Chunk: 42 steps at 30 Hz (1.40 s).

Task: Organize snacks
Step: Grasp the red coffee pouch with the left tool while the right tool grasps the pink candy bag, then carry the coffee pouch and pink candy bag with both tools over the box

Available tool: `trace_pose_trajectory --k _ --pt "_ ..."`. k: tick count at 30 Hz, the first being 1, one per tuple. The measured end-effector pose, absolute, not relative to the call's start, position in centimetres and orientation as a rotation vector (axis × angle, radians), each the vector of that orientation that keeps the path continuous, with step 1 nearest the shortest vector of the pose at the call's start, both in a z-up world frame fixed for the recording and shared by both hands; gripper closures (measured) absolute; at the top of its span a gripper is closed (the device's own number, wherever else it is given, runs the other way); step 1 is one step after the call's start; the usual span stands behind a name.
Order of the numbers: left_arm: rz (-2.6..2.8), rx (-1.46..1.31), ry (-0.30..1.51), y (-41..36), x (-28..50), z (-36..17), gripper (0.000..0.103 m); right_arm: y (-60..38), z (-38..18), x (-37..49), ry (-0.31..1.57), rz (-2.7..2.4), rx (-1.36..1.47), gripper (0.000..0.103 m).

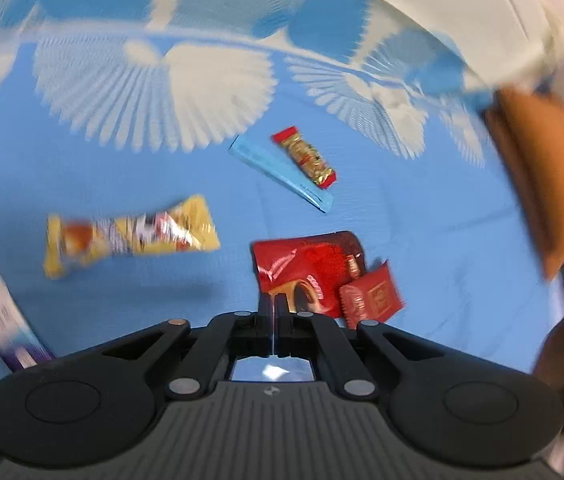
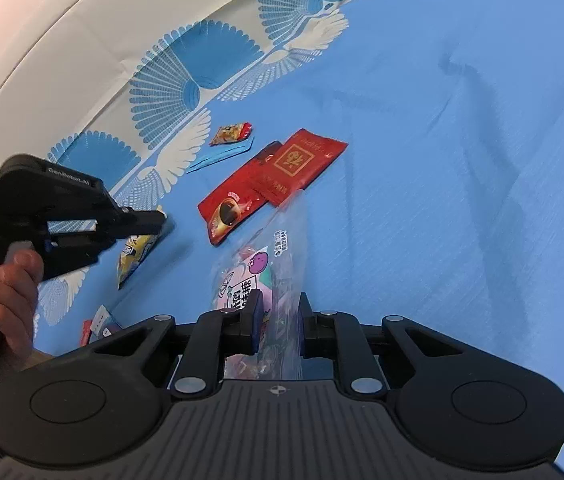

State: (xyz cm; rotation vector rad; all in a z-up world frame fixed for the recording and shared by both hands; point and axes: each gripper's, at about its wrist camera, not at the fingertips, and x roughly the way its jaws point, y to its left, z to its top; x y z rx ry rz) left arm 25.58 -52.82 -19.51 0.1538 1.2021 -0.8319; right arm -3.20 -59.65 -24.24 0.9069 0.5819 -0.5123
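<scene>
We judge the step as bagging loose snacks: the right gripper (image 2: 277,316) pinches the clear snack bag (image 2: 259,276), while the left gripper (image 1: 273,304), jaws pressed together and empty, hangs above the red coffee sachet (image 1: 306,268). Spread those jaws before descending. Packets lie scattered on a creased blue tablecloth (image 2: 442,160), pale wall beyond.
</scene>
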Motion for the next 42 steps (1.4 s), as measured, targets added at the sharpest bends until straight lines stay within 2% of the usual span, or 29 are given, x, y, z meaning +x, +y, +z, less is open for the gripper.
trace_pose_trajectory --k 1,2,3,4,6,8,10,12,17,19,24,36,42 --pt "-0.855 0.24 1.162 -53.8 25.2 -19.4 0.067 -59.8 -24.1 -3.7 0.585 -0.53 0.91 0.085" --pt "-0.881 0.317 1.133 -54.6 24.8 -19.2 0.043 -60.0 -24.0 -4.0 0.593 -0.554 0.907 0.085" --pt "-0.901 0.375 1.105 -55.3 24.4 -19.2 0.003 -60.3 -24.0 -4.5 0.605 -0.586 0.899 0.085" --pt "-0.913 0.43 1.049 -55.8 23.9 -19.1 0.0 -60.7 -24.0 -5.0 0.62 -0.624 0.891 0.084" --pt "-0.952 0.56 0.95 -57.1 23.2 -18.9 0.0 -61.7 -24.1 -5.7 0.66 -0.717 0.868 0.08" --pt "-0.985 0.657 0.924 -58.8 22.9 -19.2 0.0 -62.5 -24.1 -6.1 0.69 -0.764 0.836 0.063" --pt "-1.024 0.729 0.904 -60.3 22.7 -19.8 0.0 -62.9 -23.7 -5.9 0.685 -0.726 0.821 0.027" --pt "-1.049 0.82 0.871 -61.7 22.3 -20.8 0.0 -62.6 -23.3 -5.1 0.698 -0.669 0.767 0.017" --pt "-1.057 0.985 0.85 -64.1 21.7 -24.0 0.0 -60.4 -24.0 -0.4 0.814 -0.517 0.642 0.01" --pt "-1.078 1.008 0.853 -64.8 21.5 -25.2 0.0 -59.4 -24.7 1.5 0.846 -0.488 0.589 0.0" --pt "-1.101 0.957 0.924 -65.8 21.4 -25.9 0.0 -57.1 -25.7 3.3 0.845 -0.534 0.373 0.0" --pt "-1.204 1.013 1.026 -66.6 24.5 -26.2 0.0 -57.2 -25.8 2.1 0.837 -0.48 0.373 0.0" --pt "-1.204 1.041 1.011 -67.8 24.3 -26.4 0.0 -56.9 -25.9 2.7 0.843 -0.494 0.36 0.0"
